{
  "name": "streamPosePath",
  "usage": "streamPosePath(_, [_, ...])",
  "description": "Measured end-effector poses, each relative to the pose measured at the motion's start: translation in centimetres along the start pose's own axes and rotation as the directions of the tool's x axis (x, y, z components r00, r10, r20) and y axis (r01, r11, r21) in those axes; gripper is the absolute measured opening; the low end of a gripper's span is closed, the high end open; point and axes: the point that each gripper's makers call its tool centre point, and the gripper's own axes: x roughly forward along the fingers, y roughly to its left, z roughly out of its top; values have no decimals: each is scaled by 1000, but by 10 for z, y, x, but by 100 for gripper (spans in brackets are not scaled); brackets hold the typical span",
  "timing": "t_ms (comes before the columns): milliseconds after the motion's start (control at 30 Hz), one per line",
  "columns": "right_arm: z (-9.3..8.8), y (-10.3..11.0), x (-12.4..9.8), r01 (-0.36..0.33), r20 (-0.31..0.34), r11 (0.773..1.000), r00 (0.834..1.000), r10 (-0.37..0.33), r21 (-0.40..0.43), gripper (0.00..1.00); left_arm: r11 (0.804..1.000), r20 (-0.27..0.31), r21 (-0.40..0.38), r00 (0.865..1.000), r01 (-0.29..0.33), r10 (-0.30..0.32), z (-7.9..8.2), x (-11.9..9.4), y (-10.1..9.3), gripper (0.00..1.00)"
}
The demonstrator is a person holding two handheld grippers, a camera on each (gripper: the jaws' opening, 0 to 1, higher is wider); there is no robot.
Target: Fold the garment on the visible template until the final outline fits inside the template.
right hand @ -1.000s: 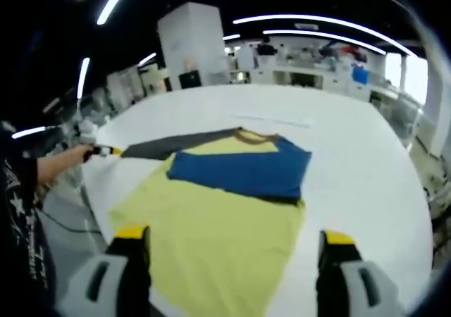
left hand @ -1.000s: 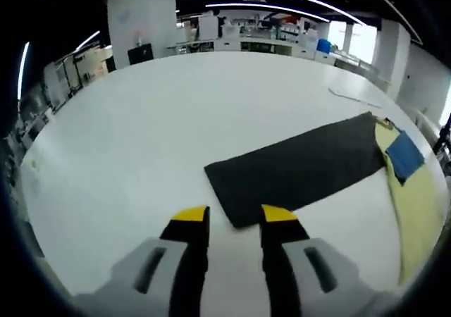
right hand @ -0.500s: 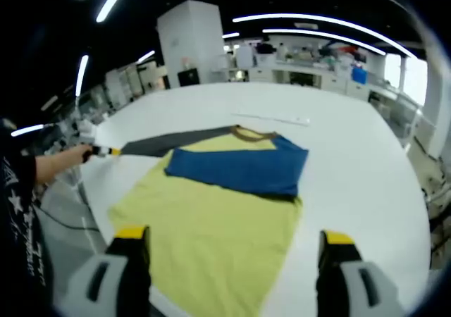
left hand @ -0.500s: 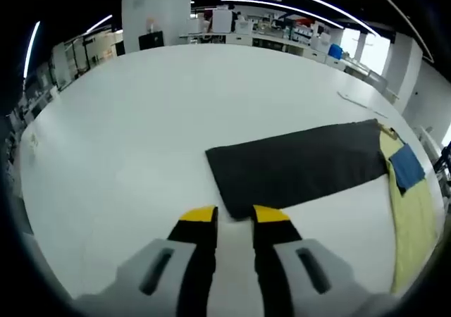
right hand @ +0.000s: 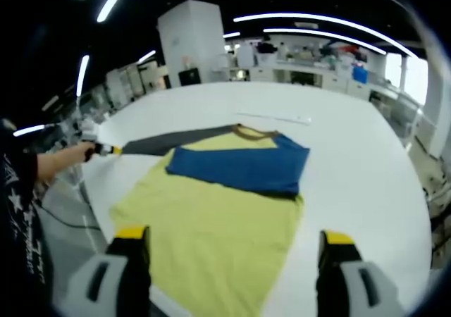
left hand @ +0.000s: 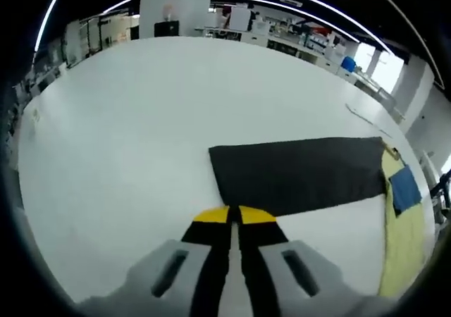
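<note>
Jaws of your left gripper (left hand: pixel 234 215) pinch the dark sleeve (left hand: pixel 299 172) edge at their tips; right gripper (right hand: pixel 230 238) spread before the yellow shirt (right hand: pixel 215 222). Shallow grip may slip when lifted.

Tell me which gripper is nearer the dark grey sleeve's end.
Left. The left gripper is closed at the near edge of the dark grey sleeve; the right gripper hovers open over the shirt's yellow hem, far from it.

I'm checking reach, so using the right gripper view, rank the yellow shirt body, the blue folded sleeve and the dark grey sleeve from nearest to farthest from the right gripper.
1. Yellow shirt body, just ahead of the right gripper.
2. Blue folded sleeve, across the shirt's middle.
3. Dark grey sleeve, far left.
</note>
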Motion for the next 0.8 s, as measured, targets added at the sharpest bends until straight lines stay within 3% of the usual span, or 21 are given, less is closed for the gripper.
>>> streamPosePath(333, [1,1,1,-6,8,1000,1000,6,0,99,999,36,48,999,11,-13,15,-9,-10,0])
streamPosePath(500, [-1,2,0,-6,9,1000,1000,6,0,99,997,54,75,998,32,-36,26,-15,-24,0])
streamPosePath(800, [-4,9,-2,-17,13,1000,1000,17,4,99,986,101,126,988,106,-119,53,-29,-68,0])
